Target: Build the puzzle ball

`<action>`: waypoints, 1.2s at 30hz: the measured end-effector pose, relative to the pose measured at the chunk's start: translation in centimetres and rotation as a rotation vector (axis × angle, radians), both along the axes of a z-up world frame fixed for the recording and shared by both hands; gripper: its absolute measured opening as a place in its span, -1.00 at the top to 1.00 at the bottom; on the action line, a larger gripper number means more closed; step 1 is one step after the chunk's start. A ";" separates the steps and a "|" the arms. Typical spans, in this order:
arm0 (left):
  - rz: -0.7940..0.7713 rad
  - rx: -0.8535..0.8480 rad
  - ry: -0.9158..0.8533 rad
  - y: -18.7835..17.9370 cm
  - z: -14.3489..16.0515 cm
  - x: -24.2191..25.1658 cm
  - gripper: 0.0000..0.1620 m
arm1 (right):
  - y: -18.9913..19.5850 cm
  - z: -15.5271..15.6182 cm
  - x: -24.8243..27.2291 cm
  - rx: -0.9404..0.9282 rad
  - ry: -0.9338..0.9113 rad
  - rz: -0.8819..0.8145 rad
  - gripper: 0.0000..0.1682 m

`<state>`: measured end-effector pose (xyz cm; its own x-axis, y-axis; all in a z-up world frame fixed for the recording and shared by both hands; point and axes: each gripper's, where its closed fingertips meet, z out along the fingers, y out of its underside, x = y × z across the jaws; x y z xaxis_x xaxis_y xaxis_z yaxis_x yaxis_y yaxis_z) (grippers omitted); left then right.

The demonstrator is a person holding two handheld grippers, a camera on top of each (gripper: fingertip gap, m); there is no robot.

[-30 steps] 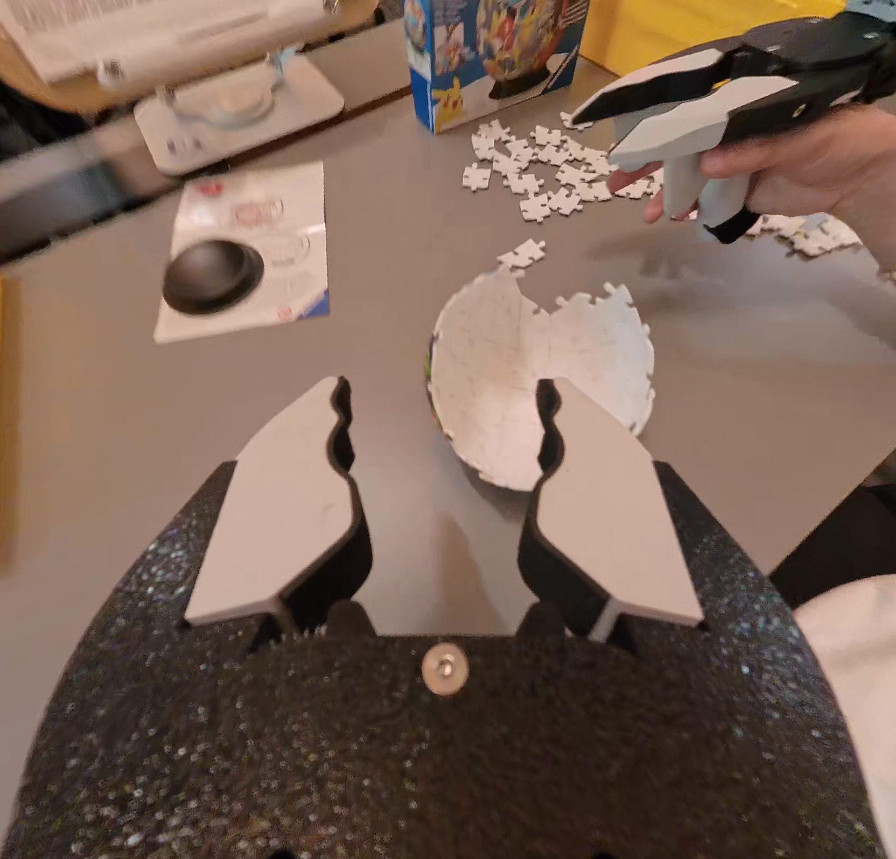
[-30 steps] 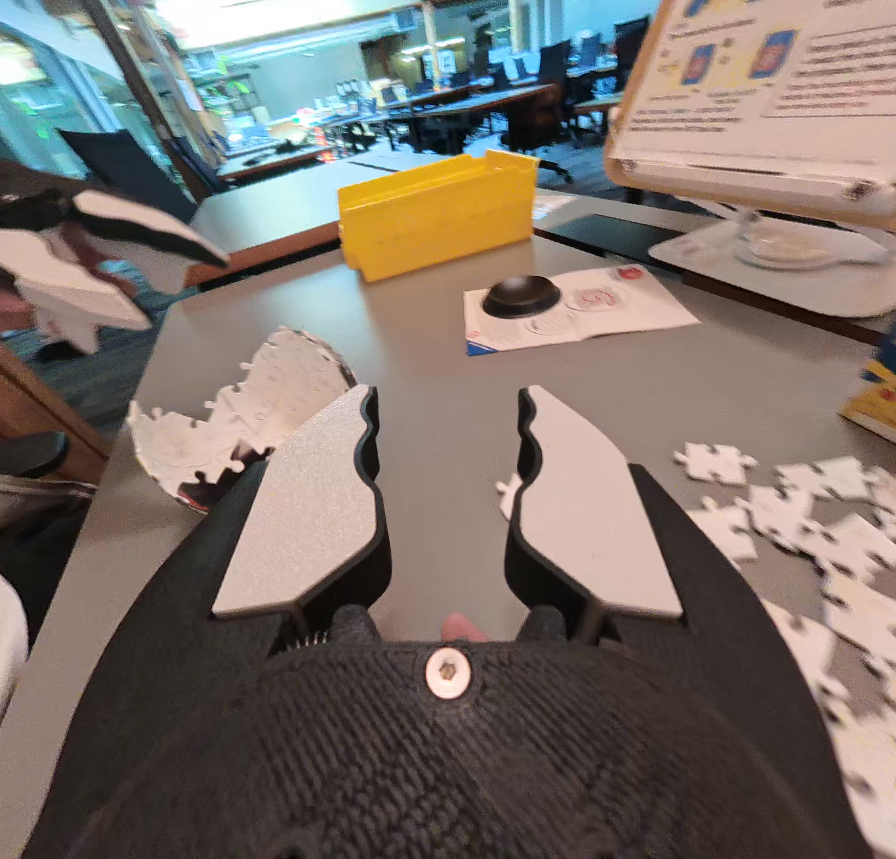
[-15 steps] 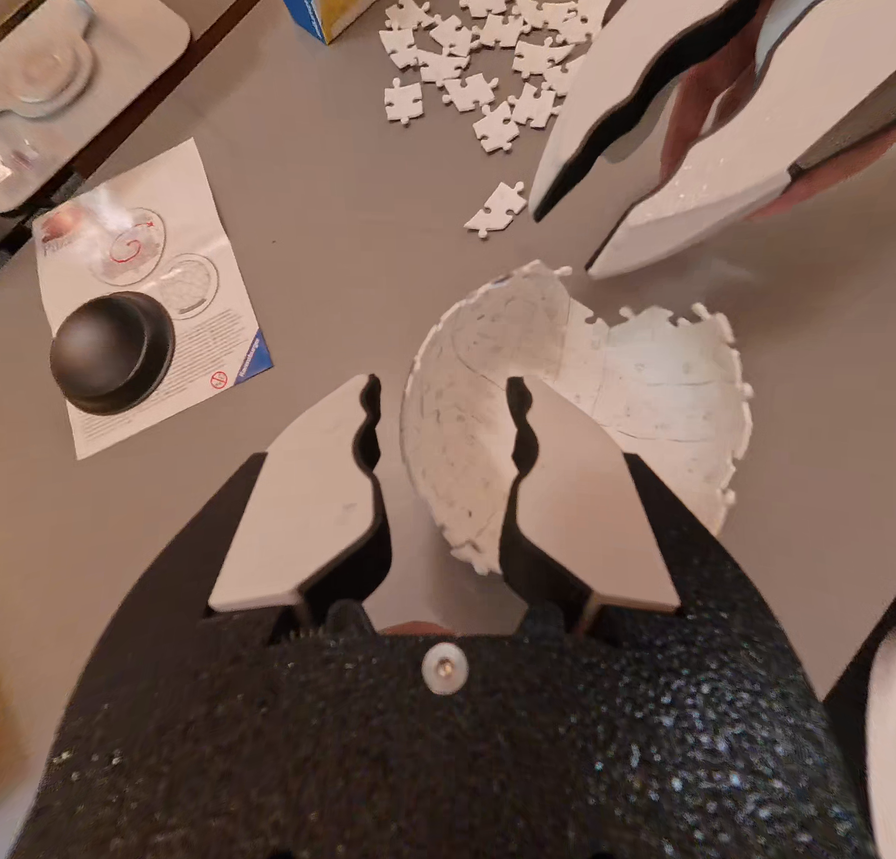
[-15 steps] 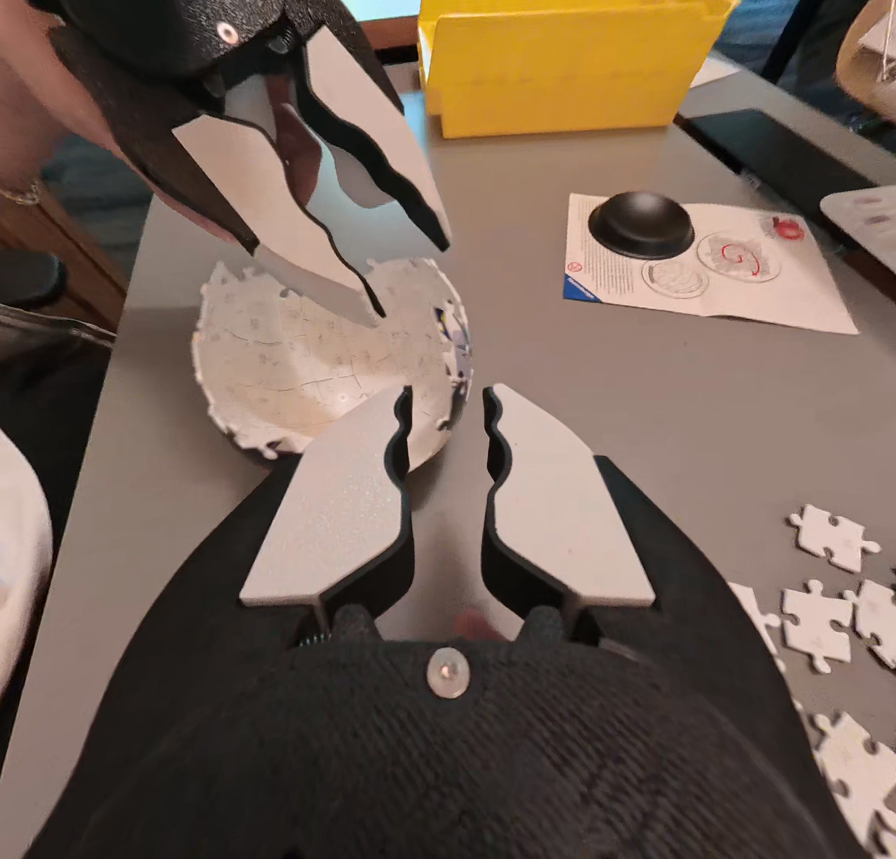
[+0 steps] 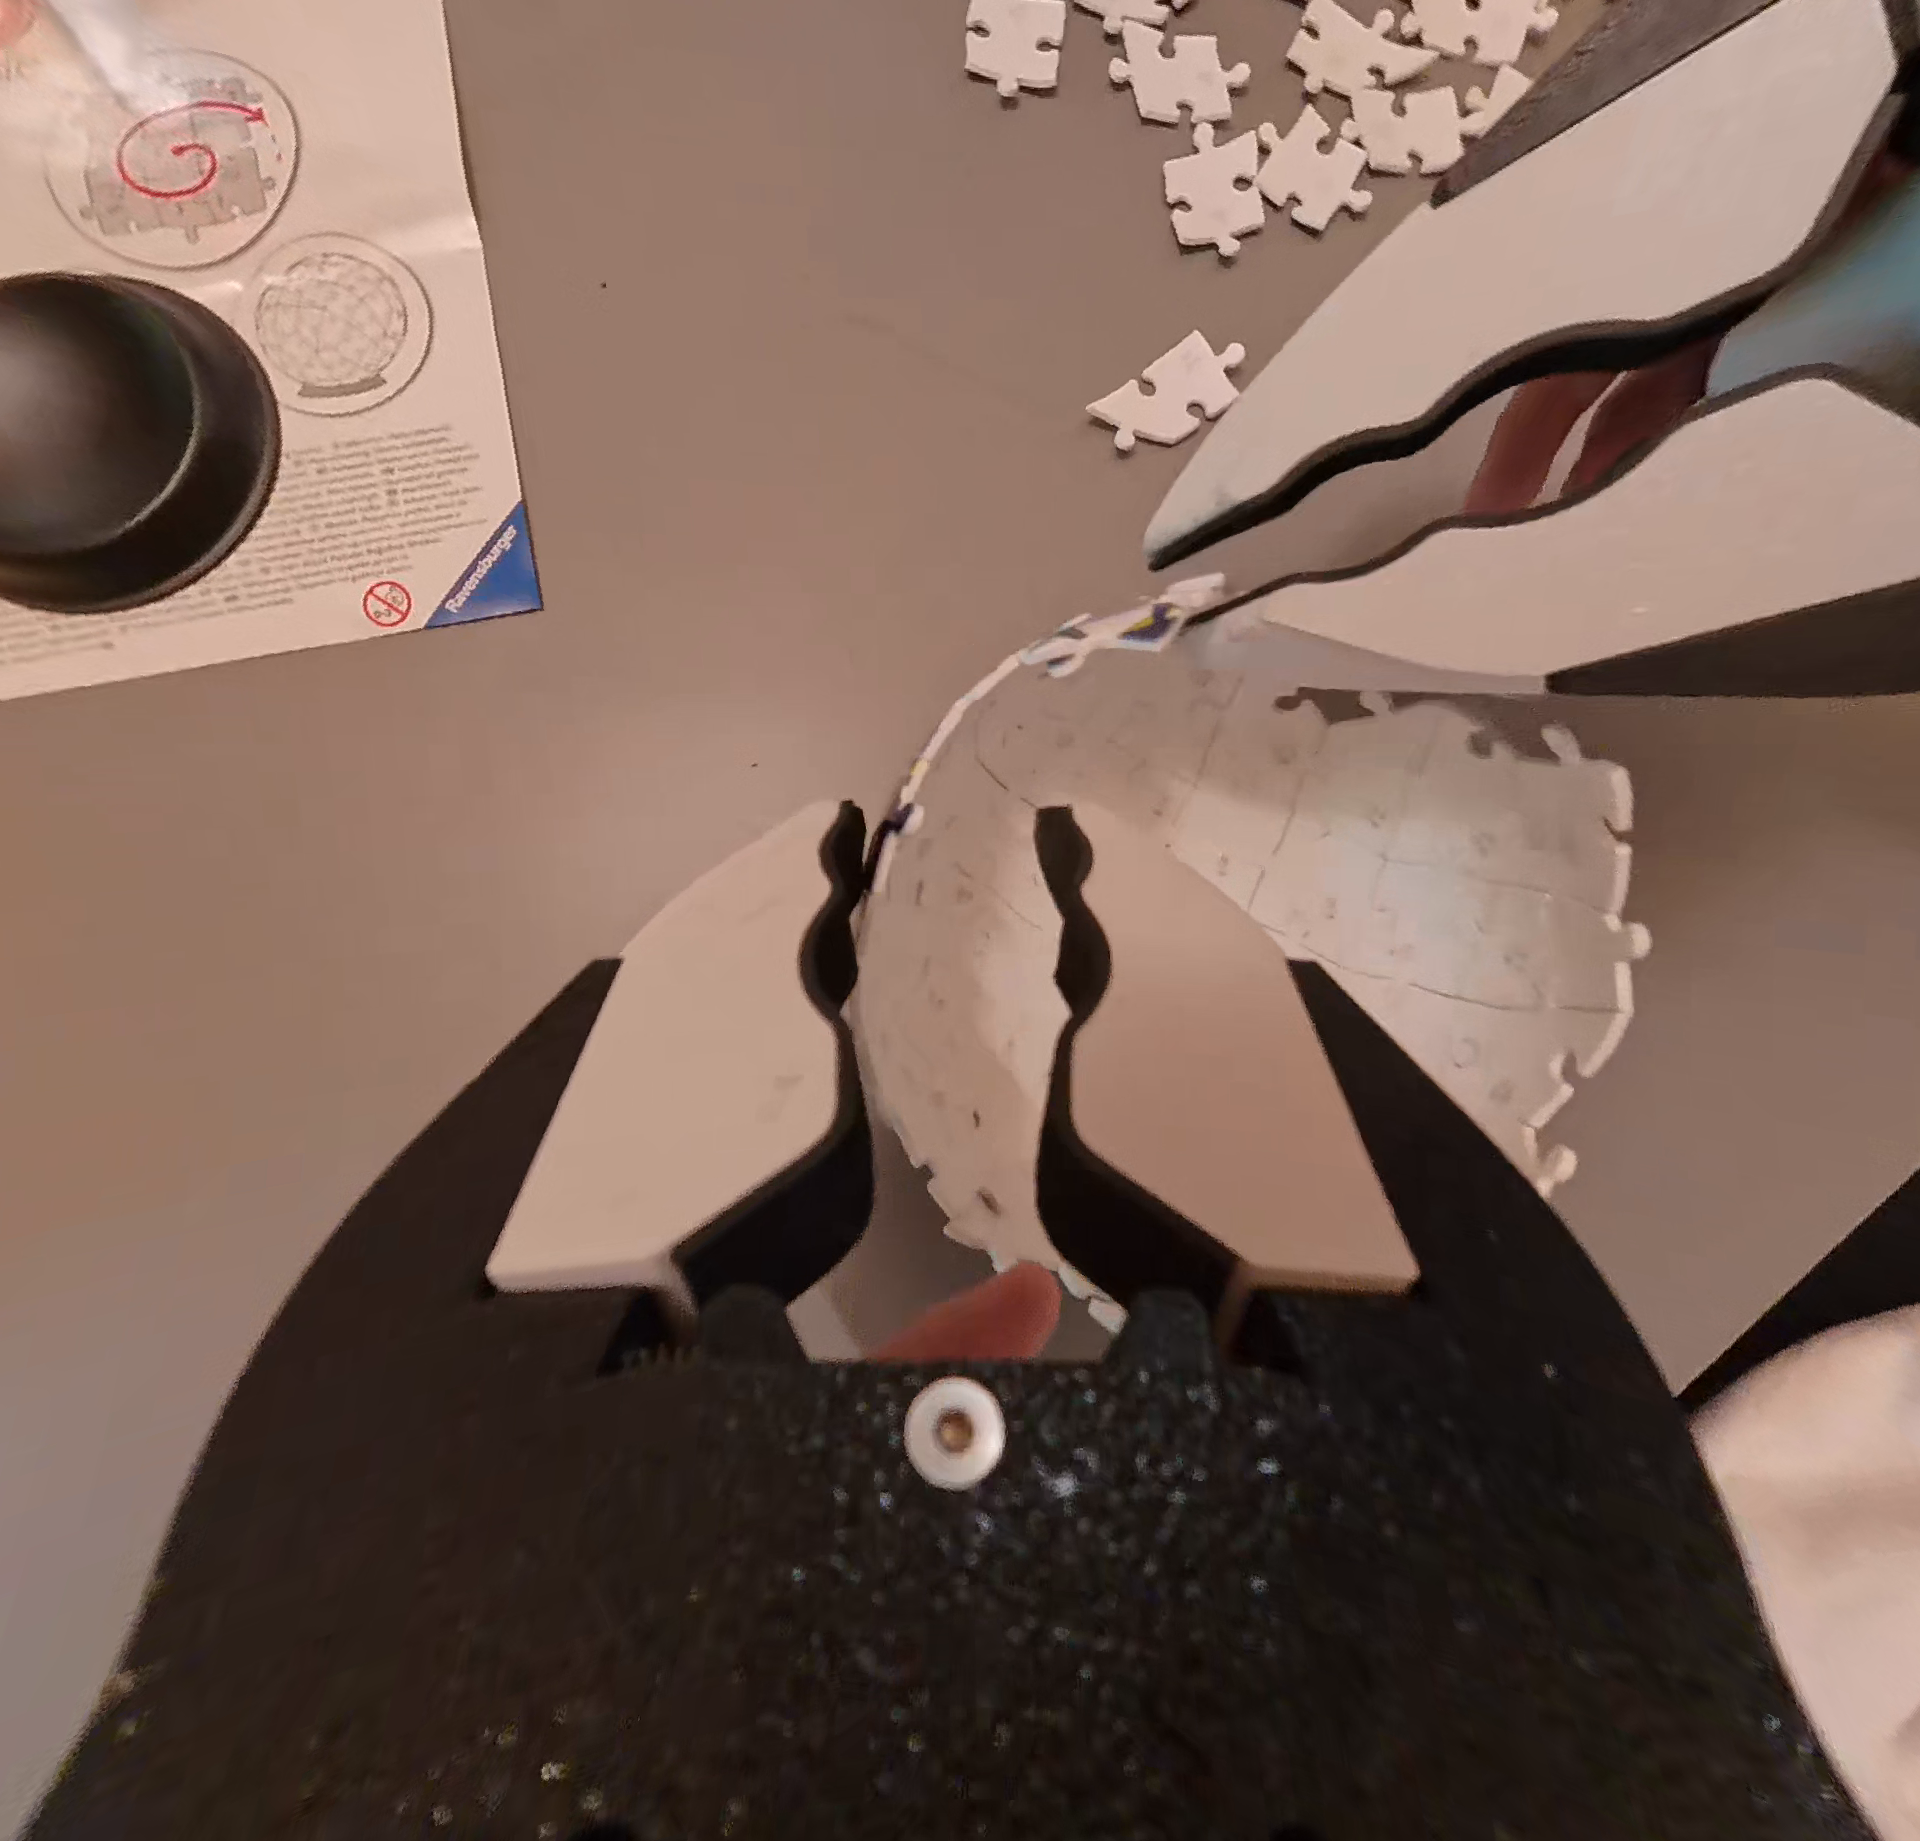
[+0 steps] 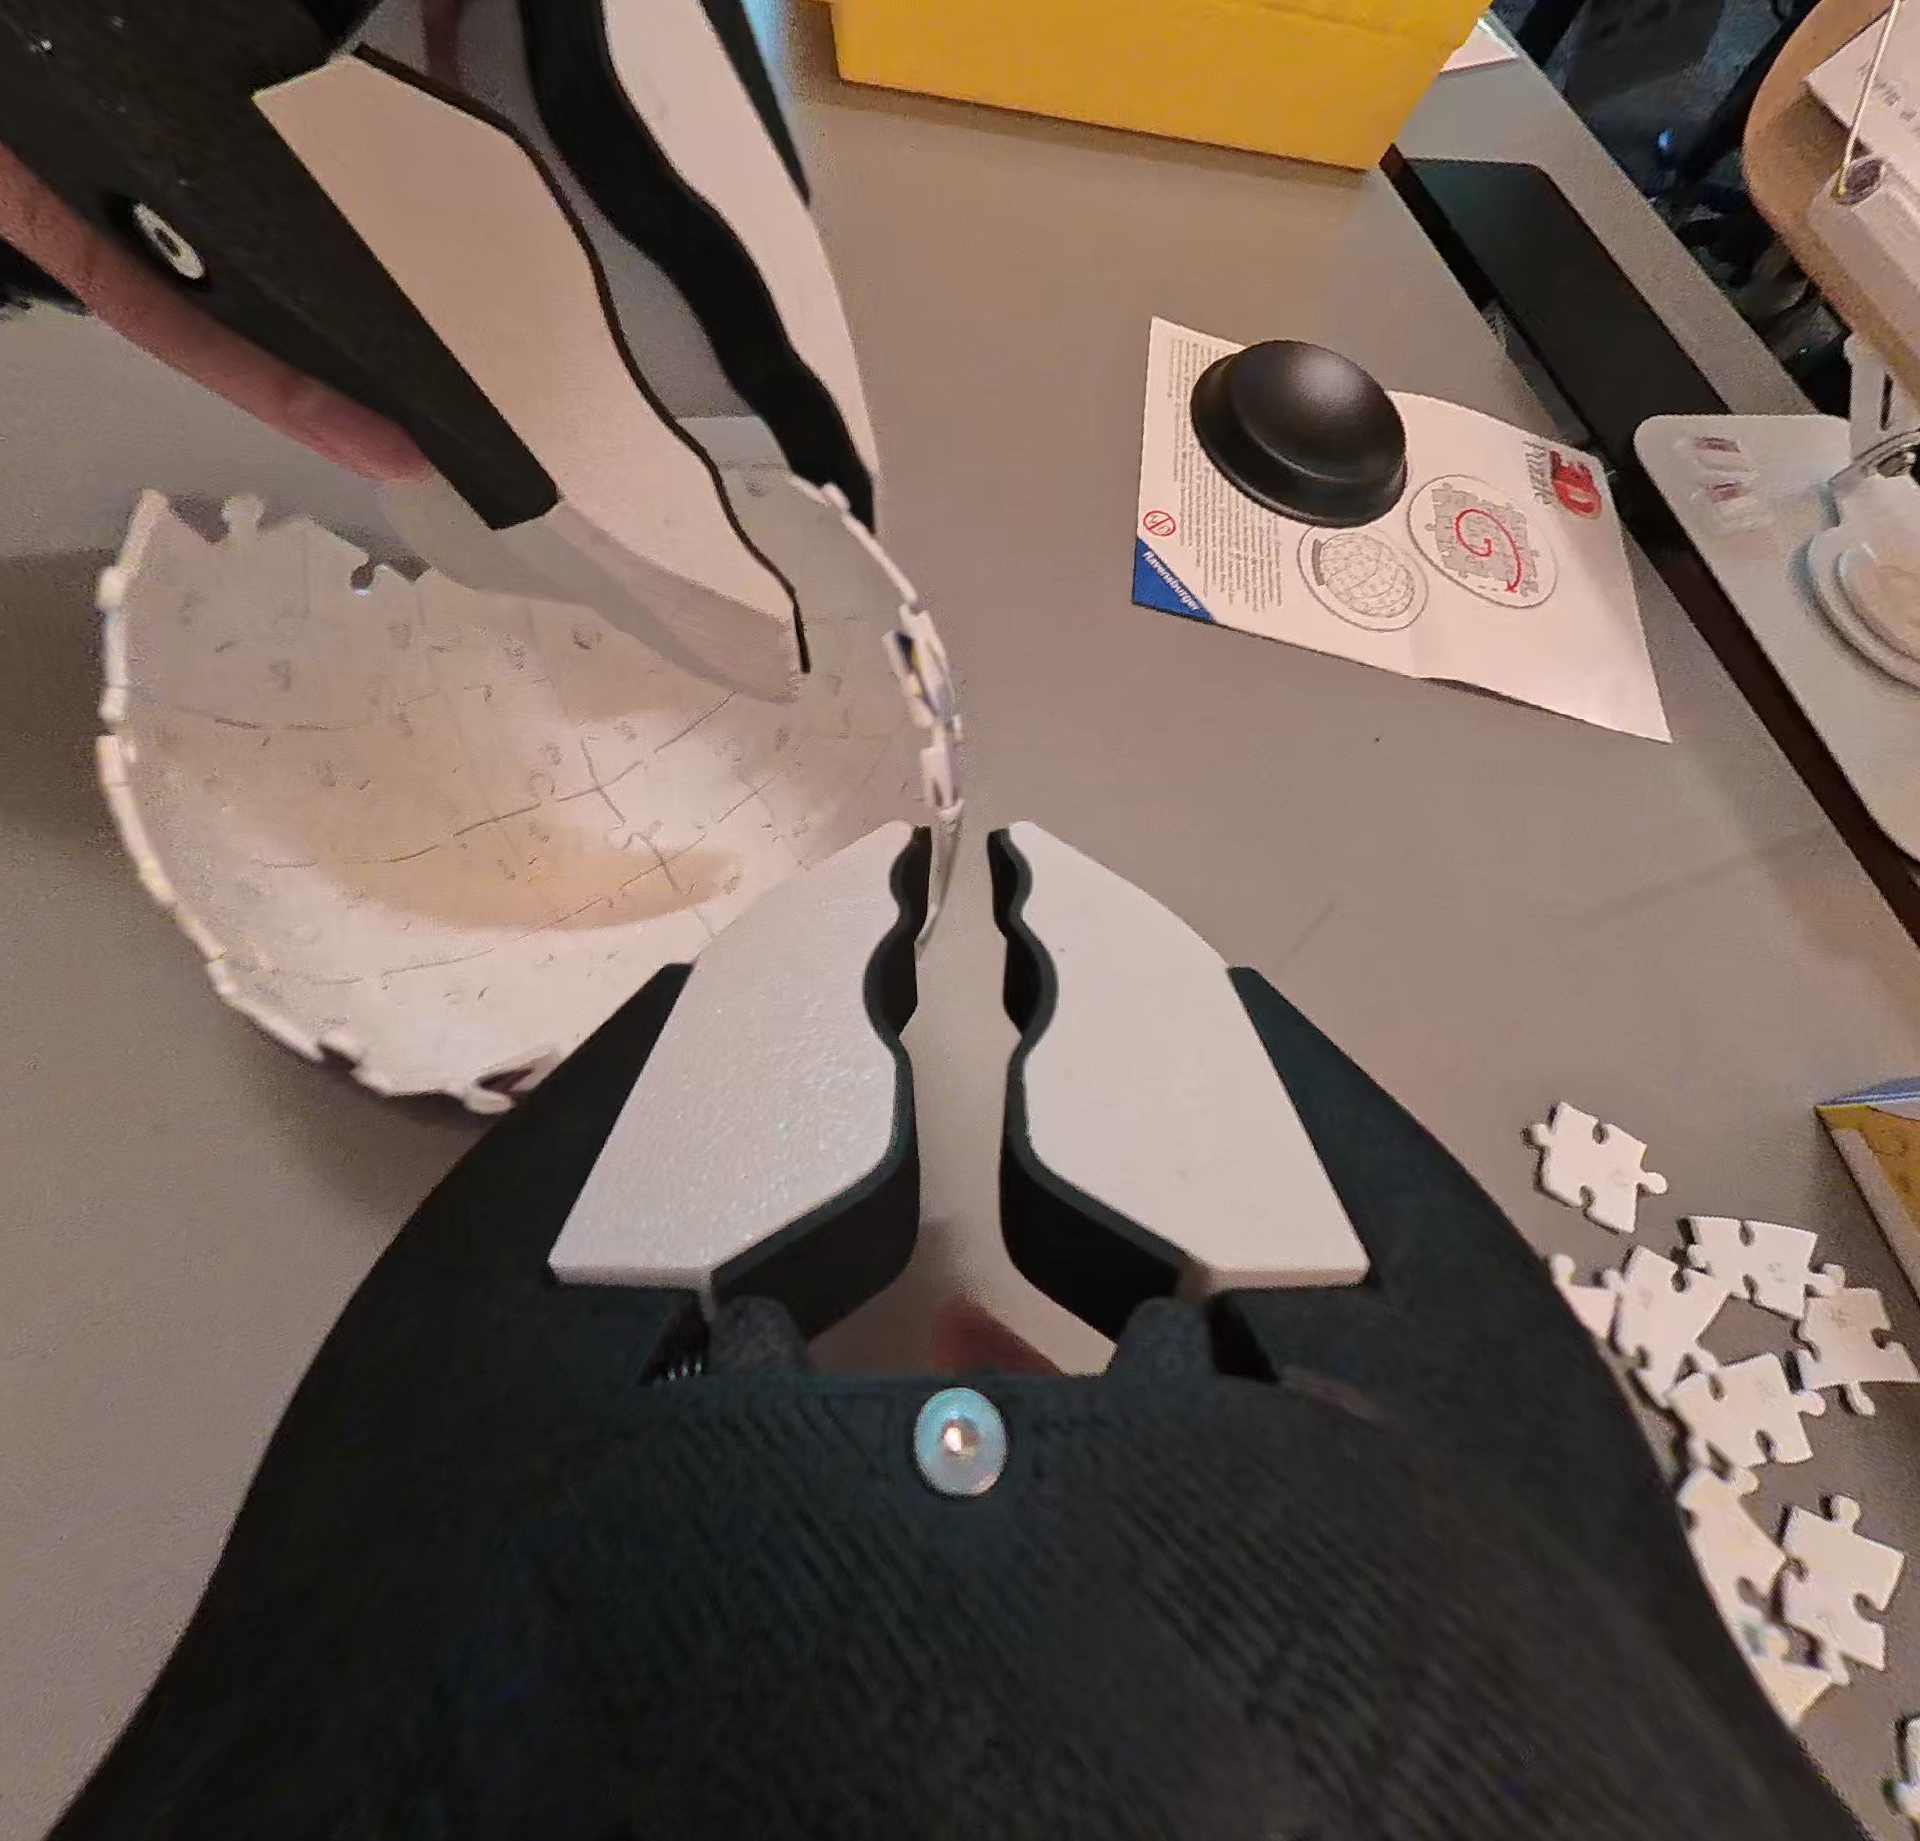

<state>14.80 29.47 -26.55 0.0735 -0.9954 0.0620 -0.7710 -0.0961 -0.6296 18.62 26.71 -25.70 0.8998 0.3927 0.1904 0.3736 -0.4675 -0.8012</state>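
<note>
The half-built shell of the puzzle ball (image 5: 1351, 856) is being steadied from two sides, open face up on the table (image 5: 727, 441), so the step in hand is judged to be bracing it before more pieces are fitted. To the left of the left claw (image 5: 948, 820), a black stand (image 5: 94, 441) is being carried by a printed leaflet (image 5: 416, 233). The left claw is being held partly open, with the shell's wall being straddled: one finger is being pressed to the outside, the other is being kept inside, and a firm clamp is not being shown. Further right, the rim is being approached by the right claw (image 6: 956, 841), whose jaws are being kept only narrowly apart with the rim's edge between the tips. Beyond that claw, loose pieces (image 5: 1299, 56) are being left scattered, one piece (image 5: 1169, 389) lying nearest. Next, one claw is likely being needed to grip the wall while a piece is being fetched by the other
</note>
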 end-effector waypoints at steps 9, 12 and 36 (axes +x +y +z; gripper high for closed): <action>0.054 -0.053 -0.025 0.4 -0.1 -0.5 0.66 | 1.1 -0.2 0.0 -0.016 -0.060 0.021 0.93; 0.064 -0.062 -0.037 0.5 -0.1 -0.5 0.66 | 1.3 -0.4 0.0 -0.022 -0.079 0.032 0.96; 0.073 -0.097 -0.061 -0.1 -0.4 -0.7 0.75 | -0.5 3.0 0.7 -0.012 0.062 0.095 0.64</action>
